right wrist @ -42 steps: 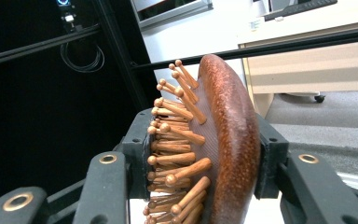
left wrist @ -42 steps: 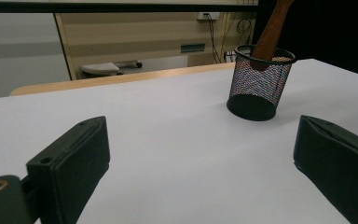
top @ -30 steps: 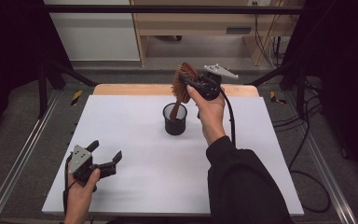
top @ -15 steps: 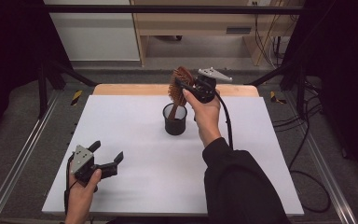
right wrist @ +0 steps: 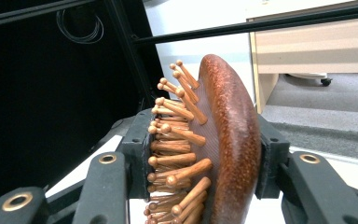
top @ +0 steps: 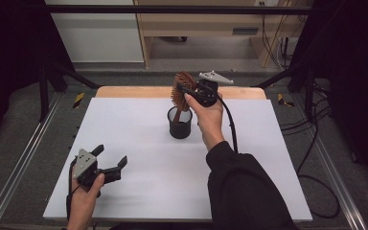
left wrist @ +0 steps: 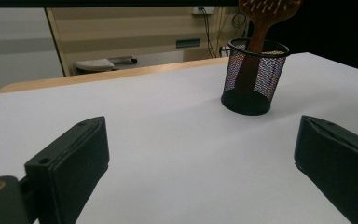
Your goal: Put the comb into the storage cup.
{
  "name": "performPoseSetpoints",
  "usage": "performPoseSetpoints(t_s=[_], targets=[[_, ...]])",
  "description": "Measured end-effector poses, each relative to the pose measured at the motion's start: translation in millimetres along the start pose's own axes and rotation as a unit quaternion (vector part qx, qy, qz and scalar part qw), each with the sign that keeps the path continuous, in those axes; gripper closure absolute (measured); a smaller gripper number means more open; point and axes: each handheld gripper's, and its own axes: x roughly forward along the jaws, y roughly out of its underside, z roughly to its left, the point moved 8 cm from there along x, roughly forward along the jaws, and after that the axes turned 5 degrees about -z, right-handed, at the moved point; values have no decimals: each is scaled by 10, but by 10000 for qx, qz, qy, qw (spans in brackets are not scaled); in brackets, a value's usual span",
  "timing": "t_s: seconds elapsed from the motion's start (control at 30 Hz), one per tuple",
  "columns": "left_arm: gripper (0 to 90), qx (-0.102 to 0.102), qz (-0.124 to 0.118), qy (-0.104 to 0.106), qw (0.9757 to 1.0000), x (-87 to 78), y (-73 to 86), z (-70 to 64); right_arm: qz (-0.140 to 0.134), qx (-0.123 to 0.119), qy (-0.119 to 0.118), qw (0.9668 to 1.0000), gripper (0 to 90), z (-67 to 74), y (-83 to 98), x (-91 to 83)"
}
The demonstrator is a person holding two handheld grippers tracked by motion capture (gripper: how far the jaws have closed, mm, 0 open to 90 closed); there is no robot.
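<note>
The bench (top: 139, 191) carries a white top with a strip of bare wood along its far edge. Near the middle of its far half stands a black mesh cup (top: 179, 123), round and upright, seen too from the left gripper view (left wrist: 254, 77). A wooden hairbrush (top: 182, 88) stands in the cup with its handle down inside the mesh and its oval head up above the rim, tilted a little.

The right gripper (top: 188, 91) is held above the cup and has hold of the brush head: in the right gripper view one black pad presses against the wooden bristle pins and the other against the smooth brown back of the hairbrush (right wrist: 214, 140), the jaws about half closed around the head's thickness. The person's right hand (top: 208, 112) and dark sleeve reach across the bench to it.

The left gripper (top: 108, 160) sits at the near left of the bench, well apart from the cup, its jaws spread wide with nothing between them but bare white bench.

Against the earlier frames, the right gripper and the brush head have shifted slightly towards the left and the far edge, while the handle stays in the cup; the left gripper has kept its place and its opening.

No brand, label or writing can be read on the brush, the cup or either gripper.
</note>
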Motion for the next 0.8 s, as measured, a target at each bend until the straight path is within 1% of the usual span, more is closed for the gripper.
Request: performPoseSetpoints(t_s=[0.3, 0.47, 0.8], targets=[[34, -17, 12, 16, 10000, 2, 5, -6, 127, -26, -19, 9999, 509, 28, 103, 65], [34, -21, 24, 35, 10000, 4, 8, -7, 160, 42, -4, 9999, 508, 2, 146, 85], [34, -30, 40, 46, 10000, 9, 15, -9, 146, 195, 37, 9997, 506, -61, 159, 106]])
